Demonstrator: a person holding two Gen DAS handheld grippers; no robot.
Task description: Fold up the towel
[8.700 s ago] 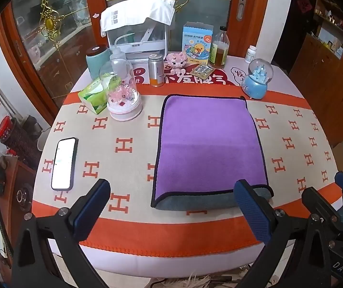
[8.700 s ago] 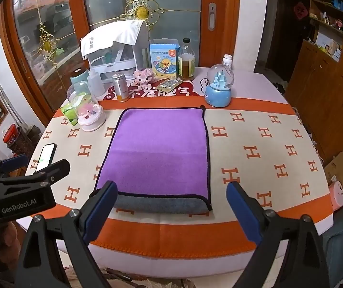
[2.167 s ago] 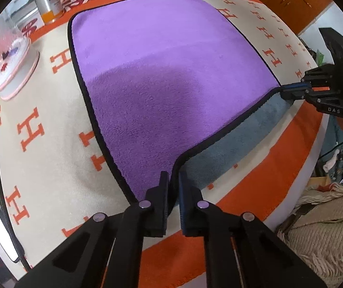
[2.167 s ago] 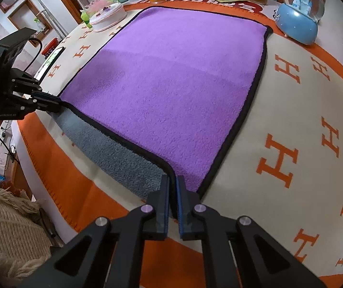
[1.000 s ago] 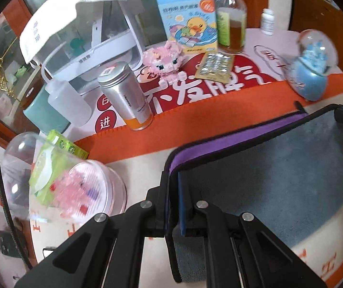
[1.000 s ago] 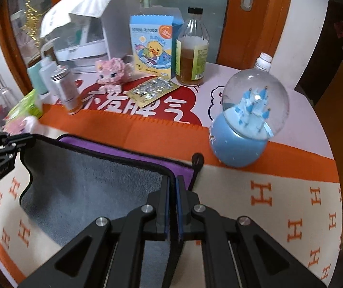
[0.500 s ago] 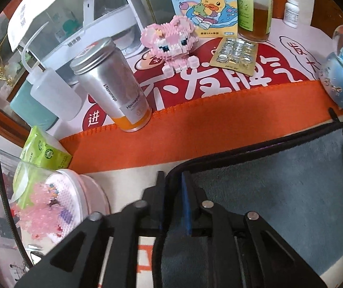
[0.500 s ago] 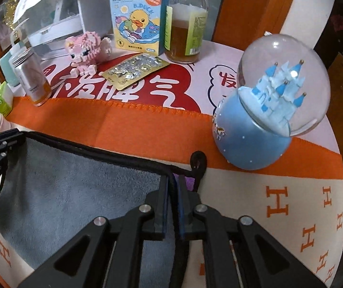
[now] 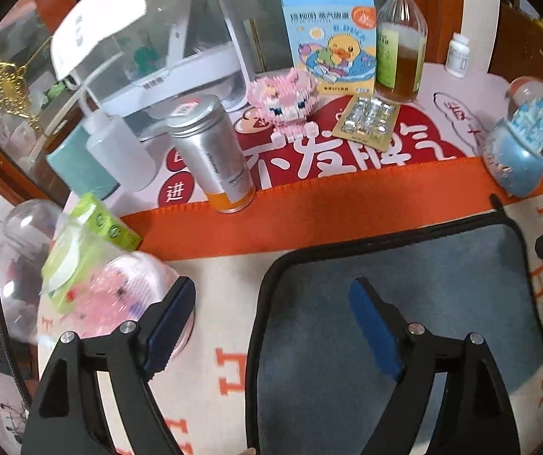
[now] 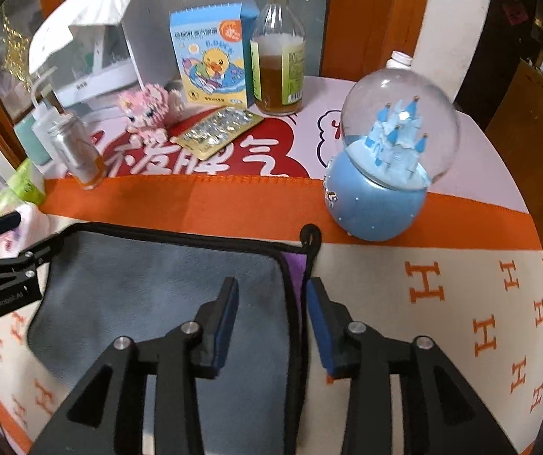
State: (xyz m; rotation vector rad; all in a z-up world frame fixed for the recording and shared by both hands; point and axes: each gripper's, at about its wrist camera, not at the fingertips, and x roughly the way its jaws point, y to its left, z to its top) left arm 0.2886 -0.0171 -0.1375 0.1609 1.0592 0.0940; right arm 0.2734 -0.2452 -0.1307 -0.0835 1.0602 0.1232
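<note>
The towel (image 9: 423, 295) lies folded on the table, grey side up with a black hem; it also shows in the right wrist view (image 10: 157, 288). A strip of its purple side (image 10: 295, 265) peeks out at the far right corner by the hanging loop (image 10: 311, 237). My left gripper (image 9: 271, 303) is open over the towel's far left corner, holding nothing. My right gripper (image 10: 271, 303) is open astride the towel's right hem, holding nothing. Each gripper shows at the edge of the other's view.
Just beyond the towel stand a snow globe (image 10: 389, 167), a silver can (image 9: 214, 155), a pink block figure (image 9: 286, 98), a blister pack (image 9: 370, 121), a duck box (image 9: 332, 38) and a bottle (image 9: 402, 45). A glass dome (image 9: 93, 276) sits left.
Both grippers were shut on the towel's near corners and carried them over to the far edge. Now both have opened, let go and drawn back slightly; the towel lies folded in half.
</note>
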